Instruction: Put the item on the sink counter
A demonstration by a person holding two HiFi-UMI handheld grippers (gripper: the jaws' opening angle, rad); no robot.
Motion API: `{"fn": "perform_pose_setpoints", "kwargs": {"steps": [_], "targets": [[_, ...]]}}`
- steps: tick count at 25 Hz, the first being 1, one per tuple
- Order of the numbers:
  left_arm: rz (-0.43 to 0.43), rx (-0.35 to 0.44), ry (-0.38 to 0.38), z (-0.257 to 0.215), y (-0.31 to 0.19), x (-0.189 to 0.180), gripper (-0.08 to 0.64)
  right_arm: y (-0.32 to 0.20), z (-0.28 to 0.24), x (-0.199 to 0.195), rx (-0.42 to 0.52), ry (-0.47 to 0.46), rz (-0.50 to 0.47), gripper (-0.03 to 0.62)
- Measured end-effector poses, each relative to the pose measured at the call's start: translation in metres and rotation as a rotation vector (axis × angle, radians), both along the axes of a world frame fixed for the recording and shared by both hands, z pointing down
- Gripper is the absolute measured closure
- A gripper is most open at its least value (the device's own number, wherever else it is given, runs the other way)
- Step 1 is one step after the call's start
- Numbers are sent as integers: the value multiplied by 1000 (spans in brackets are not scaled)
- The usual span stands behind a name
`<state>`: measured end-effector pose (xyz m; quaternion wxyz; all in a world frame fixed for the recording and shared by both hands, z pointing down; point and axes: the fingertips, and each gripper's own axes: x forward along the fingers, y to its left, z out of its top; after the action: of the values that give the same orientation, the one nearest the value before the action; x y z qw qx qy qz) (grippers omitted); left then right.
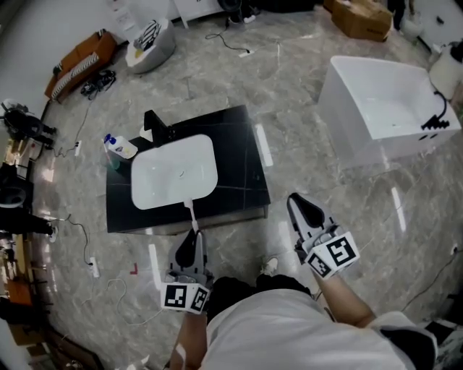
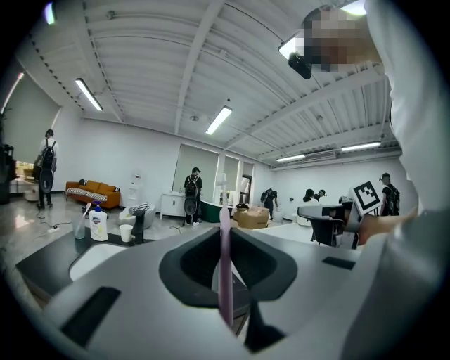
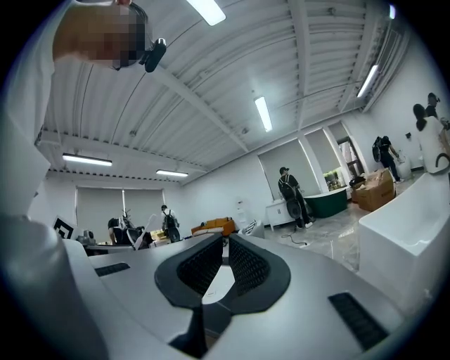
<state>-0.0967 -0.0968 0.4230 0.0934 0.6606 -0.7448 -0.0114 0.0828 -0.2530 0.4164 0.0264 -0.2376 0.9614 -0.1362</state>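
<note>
My left gripper is shut on a thin pale pink toothbrush, whose stick reaches forward over the near edge of the black sink counter. In the left gripper view the toothbrush stands upright between the jaws of that gripper, its white head on top. The white basin is set in the counter, with a black faucet behind it. My right gripper hangs over the floor to the right of the counter, jaws together with nothing in them.
A soap bottle and a cup stand at the counter's far left corner. A white tub sits on the floor to the right. Cables and power strips lie to the left. A cardboard box and several people are farther off.
</note>
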Motion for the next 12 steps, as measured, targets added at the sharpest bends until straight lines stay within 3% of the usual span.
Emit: {"fn": "perform_pose_setpoints", "kwargs": {"steps": [7,12], "targets": [[-13,21,7,1,-11,-11,517,-5,-3,-5,10,2,-1,543],[29,55,27,1,-35,-21,517,-13,-4,-6,24,19,39,543]]}}
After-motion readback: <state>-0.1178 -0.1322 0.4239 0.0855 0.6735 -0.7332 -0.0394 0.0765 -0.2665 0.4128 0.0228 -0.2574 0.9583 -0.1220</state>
